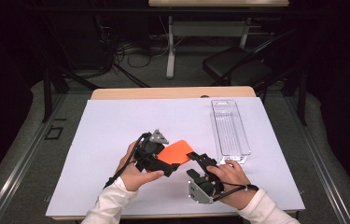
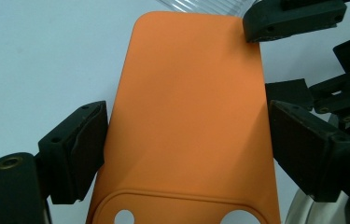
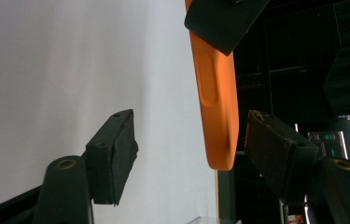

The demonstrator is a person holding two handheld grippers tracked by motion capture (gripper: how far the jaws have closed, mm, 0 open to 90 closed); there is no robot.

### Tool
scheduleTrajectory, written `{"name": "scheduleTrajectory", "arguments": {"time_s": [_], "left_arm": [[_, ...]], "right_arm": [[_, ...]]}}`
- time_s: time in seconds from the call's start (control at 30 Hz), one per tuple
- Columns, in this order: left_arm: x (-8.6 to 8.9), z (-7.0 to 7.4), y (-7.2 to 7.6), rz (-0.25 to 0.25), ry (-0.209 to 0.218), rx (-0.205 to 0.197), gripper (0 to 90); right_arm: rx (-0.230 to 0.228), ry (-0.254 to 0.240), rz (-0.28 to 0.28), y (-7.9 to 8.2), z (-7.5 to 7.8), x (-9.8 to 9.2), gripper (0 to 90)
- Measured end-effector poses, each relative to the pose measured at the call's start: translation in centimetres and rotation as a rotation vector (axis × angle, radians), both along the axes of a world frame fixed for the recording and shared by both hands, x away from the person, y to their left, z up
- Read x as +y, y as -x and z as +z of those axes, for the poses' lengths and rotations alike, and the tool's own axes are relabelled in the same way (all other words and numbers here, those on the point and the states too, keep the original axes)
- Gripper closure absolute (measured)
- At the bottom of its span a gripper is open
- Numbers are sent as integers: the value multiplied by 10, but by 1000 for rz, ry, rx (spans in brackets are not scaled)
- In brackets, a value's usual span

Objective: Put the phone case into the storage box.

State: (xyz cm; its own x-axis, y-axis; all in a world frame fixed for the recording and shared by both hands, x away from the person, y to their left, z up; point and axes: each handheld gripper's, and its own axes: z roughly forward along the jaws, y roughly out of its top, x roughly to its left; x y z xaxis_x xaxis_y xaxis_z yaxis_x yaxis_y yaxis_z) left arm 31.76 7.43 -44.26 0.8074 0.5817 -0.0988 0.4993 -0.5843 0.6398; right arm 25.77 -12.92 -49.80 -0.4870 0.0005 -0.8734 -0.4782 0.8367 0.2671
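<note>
Orange phone case (image 1: 176, 152) is up off the white sheet (image 1: 107, 140), held in the air near the middle of the table, a bit toward the near edge, between the two hands. The left gripper (image 1: 163, 165) looks clenched on it: in the left gripper view the two black jaws sit against the long sides of the case (image 2: 186, 116), around its middle, with the camera cutout end pointing back at the lens. The right gripper (image 1: 197, 161) comes in from the right with its jaws apart. In its own view one pad sits just beside the case's corner (image 3: 217, 107) and the other is well off to the side, so it grasps nothing yet.

My read is that this is a handover or a two-handed regrip. The next move would be to slide the right jaws over that far end, square them up, and close before the left lets go. The case looks soft and rubbery, so a crooked pinch could bend it or let it slip.

On the views: the high one shows the clear plastic tray (image 1: 230, 133) lying at the far right of the sheet, probably where the case goes. The right gripper view is edge-on and shows the raised side button strip, which can't be seen from above.
</note>
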Motion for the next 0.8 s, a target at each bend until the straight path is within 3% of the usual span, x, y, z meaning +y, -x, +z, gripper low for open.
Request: {"name": "scheduleTrajectory", "arguments": {"time_s": [0.2, 0.43, 0.57, 0.67, 0.8], "left_arm": [[-4, -1, 2, -11, 0, 7, 151], [-8, -2, 3, -25, -1, 16, 152], [-11, -3, 5, -39, 2, 25, 152], [-14, -3, 7, -45, 3, 24, 152], [-17, -2, 9, -56, 1, 27, 152]], "right_arm": [[-46, 49, -9, -2, -1, 3, 347], [-52, 61, 4, -5, -4, 5, 368], [-88, 85, 10, -6, -6, 3, 395], [-107, 62, 4, -5, -6, 2, 419], [-112, 68, -2, -4, -6, 1, 464]]}}
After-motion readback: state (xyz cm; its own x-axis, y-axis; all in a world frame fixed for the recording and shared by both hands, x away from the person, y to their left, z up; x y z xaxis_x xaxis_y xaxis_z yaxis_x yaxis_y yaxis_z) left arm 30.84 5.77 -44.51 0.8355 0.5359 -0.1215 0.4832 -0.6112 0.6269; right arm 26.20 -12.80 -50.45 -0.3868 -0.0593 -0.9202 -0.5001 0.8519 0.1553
